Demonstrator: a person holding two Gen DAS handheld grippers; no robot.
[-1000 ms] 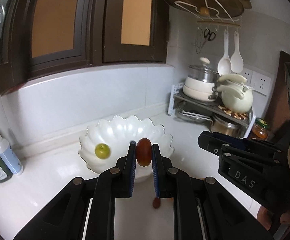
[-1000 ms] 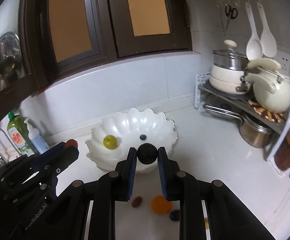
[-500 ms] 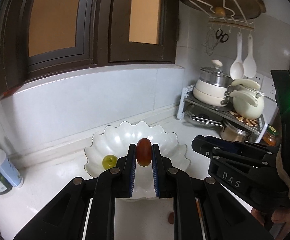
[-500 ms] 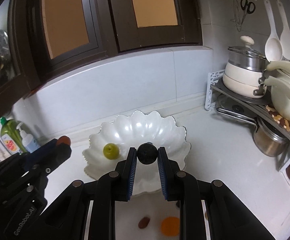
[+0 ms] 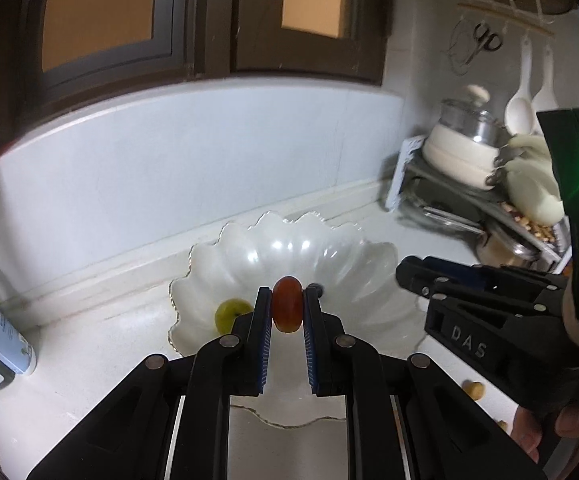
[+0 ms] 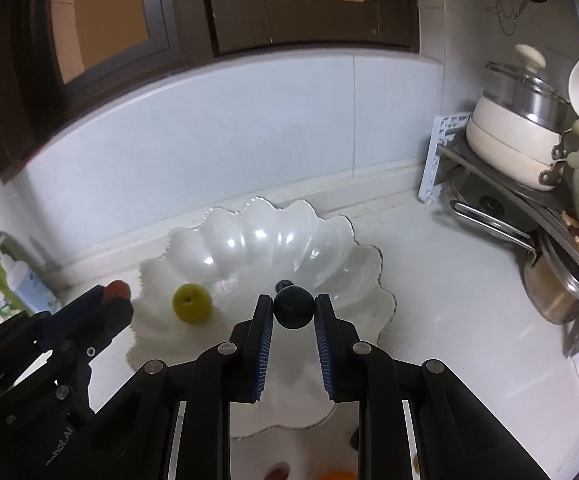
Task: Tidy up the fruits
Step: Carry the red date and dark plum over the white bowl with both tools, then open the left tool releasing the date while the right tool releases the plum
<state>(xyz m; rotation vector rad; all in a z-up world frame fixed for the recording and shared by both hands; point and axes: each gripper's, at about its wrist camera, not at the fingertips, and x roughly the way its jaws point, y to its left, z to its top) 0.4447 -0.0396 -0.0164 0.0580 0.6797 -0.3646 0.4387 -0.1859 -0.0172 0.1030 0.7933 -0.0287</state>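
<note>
A white scalloped bowl (image 5: 329,248) (image 6: 321,240) stands on the white counter. A green fruit (image 5: 228,314) (image 6: 191,303) and a small dark berry (image 6: 284,283) lie in it. My left gripper (image 5: 286,312) is shut on a red-brown oval fruit (image 5: 286,309) and holds it over the bowl's near side. My right gripper (image 6: 293,310) is shut on a dark round fruit (image 6: 293,307) over the bowl's middle. The right gripper shows at the right of the left wrist view (image 5: 409,274); the left gripper shows at the left of the right wrist view (image 6: 115,296).
A dish rack with pots (image 6: 521,148) stands at the right. Soap bottles (image 6: 5,280) stand at the left by the wall. Loose fruits lie on the counter in front of the bowl: an orange one (image 6: 335,474), a brown one (image 6: 277,472), and small ones (image 5: 473,389).
Both grippers have moved forward over the bowl, each still holding its fruit. The bowl looks larger and closer; loose fruits have slid toward the bottom edge.
</note>
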